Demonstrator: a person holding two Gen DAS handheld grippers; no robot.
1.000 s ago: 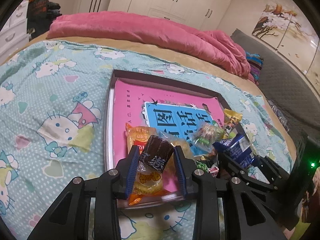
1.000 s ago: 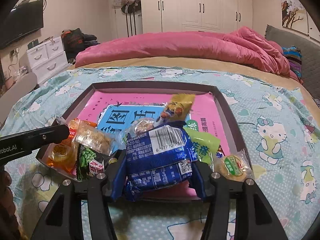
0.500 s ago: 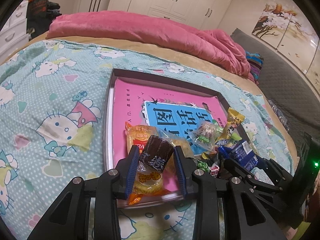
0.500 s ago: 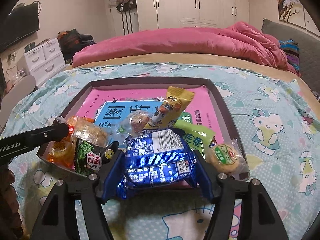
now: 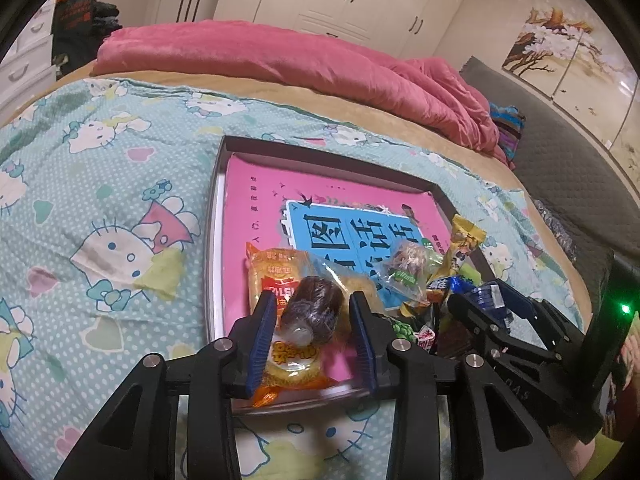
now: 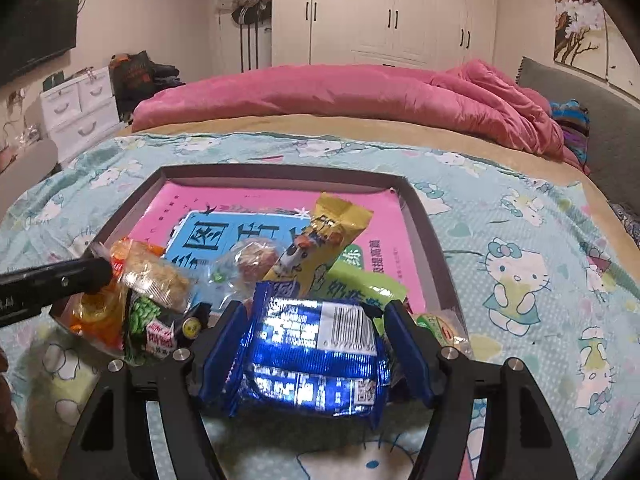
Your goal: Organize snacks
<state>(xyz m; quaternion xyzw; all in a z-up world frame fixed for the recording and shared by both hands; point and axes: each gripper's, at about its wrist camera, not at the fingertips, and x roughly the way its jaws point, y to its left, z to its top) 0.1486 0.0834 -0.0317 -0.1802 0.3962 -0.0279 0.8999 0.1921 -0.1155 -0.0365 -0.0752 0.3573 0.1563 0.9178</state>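
Observation:
A dark-rimmed tray with a pink and blue printed bottom lies on the bed, with several snacks piled at its near end. My left gripper hovers over the tray's near left corner. Its jaws are opening, and a dark brown wrapped snack sits loose between them on an orange packet. My right gripper is at the tray's near edge, its jaws opening around a blue foil packet that lies slack between the pads. One finger of the left gripper shows in the right wrist view.
A yellow packet, a green packet, a clear-wrapped round snack and a green pea packet crowd the tray's near end. A cartoon-cat sheet surrounds it. A pink duvet lies behind, white drawers far left.
The left jaws have spread and the brown snack has come free and settled lower on the orange packet. The right jaws have widened and the blue packet has flattened and sunk between them.

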